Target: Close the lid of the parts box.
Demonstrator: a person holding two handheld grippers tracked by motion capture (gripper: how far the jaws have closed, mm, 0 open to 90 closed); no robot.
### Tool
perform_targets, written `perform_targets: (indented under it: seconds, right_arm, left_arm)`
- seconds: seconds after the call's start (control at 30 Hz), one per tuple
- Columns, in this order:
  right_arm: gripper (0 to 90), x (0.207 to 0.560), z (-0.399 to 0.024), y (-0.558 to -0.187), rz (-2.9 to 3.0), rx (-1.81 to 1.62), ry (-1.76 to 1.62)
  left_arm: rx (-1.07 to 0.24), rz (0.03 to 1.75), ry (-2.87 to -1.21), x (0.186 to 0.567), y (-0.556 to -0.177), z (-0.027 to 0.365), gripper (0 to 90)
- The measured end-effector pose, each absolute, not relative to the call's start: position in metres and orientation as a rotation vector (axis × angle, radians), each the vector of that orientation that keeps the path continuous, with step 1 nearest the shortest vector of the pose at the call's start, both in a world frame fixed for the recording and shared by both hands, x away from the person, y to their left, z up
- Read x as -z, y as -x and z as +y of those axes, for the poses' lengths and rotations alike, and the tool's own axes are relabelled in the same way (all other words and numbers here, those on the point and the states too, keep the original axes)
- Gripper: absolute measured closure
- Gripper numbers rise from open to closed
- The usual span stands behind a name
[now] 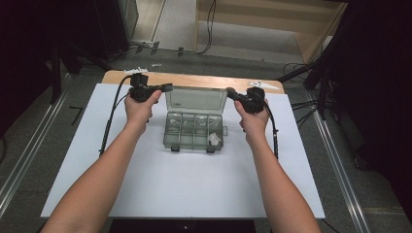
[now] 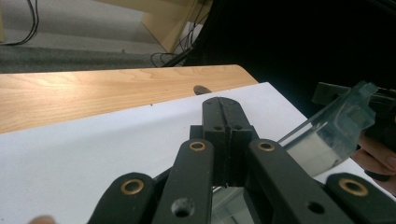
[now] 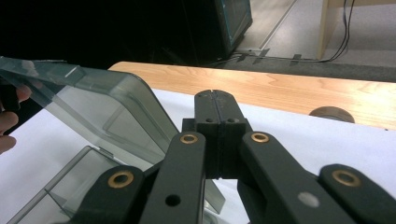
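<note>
Clear plastic box (image 1: 195, 131) sits mid-bench (image 1: 145, 194), lid (image 1: 196, 99) standing open. Both my tongs are shut and empty, left tongs (image 1: 167, 88) and right tongs (image 1: 230, 92) at the lid's top corners. Looks light, stiff, slippery, so I'd pinch the lid edge gently.

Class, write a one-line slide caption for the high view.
Two hand-held grippers, left and right, both shut, flank the raised lid of a clear compartment box on a white table.

My left fingers (image 2: 224, 122) are pressed together with nothing between them. My right fingers (image 3: 217, 119) are pressed together too, both arms stretched forward.
</note>
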State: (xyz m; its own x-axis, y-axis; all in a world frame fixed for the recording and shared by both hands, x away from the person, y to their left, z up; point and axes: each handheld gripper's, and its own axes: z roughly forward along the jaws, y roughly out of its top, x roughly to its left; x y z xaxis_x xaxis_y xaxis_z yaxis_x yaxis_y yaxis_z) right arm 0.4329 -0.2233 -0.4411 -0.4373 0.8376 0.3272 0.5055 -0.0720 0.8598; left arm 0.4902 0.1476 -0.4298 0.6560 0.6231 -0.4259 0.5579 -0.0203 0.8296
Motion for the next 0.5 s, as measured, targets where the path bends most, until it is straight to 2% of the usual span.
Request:
perform_targets:
  seconds: [0.5]
  right_arm:
    - [87.6,0.442,-0.220,-0.422,1.920,-1.543,-1.420]
  left_arm:
    - [-0.075,0.944,-1.685,0.425,-0.475,0.147,89.5]
